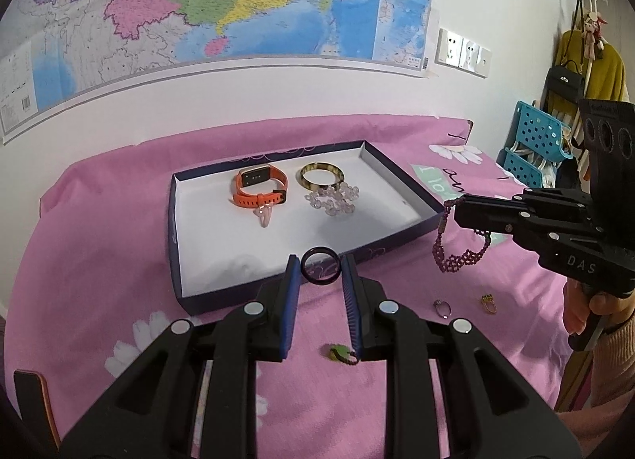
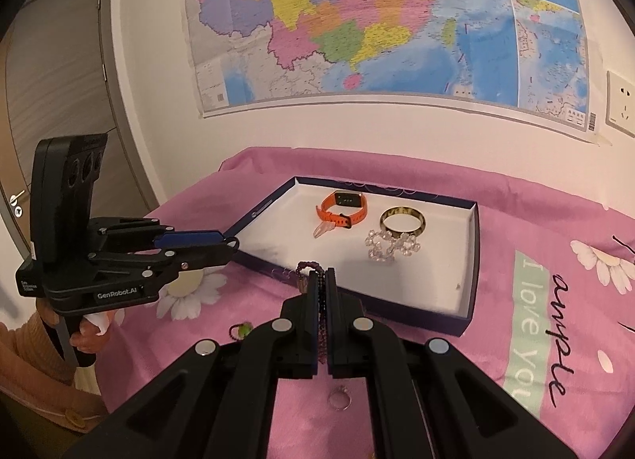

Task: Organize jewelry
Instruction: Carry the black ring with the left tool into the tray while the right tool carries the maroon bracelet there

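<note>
On the pink flowered cloth [image 1: 99, 260] we find a shallow dark-blue cardboard box lid [image 1: 176, 260] lying before the wall map [image 1: 198, 2]. Inside it, the orange strap watch [image 1: 260, 186] sits left of the gold bangle [image 1: 320, 175], with a clear crystal-bead bracelet [image 1: 333, 199] in front of the bangle. Nearer us, outside the lid, lie a small silver ring [image 1: 442, 307], a gold ring [image 1: 489, 302] to its right and a green-stone ring [image 1: 342, 354] to its left.

Pink floral bedspread [image 1: 99, 260]: navy box [image 1: 401, 237], scattered rings [image 1: 442, 308].
</note>
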A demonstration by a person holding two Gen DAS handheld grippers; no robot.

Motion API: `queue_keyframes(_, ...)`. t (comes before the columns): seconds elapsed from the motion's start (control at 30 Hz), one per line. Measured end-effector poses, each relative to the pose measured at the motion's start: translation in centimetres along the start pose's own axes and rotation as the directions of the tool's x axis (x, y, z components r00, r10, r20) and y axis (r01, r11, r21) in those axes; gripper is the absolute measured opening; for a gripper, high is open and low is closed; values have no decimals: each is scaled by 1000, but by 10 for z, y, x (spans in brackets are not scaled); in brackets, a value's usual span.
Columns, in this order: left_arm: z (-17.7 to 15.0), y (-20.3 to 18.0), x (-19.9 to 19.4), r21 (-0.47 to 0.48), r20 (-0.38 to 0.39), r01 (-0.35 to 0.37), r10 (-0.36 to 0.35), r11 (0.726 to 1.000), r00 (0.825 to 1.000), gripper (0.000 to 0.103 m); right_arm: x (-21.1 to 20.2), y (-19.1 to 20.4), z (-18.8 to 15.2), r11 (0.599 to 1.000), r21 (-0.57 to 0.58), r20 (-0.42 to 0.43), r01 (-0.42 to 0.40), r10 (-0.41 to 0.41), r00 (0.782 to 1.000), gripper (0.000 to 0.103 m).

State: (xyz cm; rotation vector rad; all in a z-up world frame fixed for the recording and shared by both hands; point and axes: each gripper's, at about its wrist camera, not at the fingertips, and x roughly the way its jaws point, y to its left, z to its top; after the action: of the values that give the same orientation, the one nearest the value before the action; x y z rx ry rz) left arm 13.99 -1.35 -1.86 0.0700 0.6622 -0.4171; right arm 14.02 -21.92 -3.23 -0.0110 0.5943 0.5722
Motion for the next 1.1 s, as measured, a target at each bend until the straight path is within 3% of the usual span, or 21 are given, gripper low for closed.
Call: queue_keyframes(1.1, 32, 23, 29, -25, -9, -56, 56, 998, 998, 22, 41, -20, 37, 1000, 22, -3, -1, 1, 1000, 2)
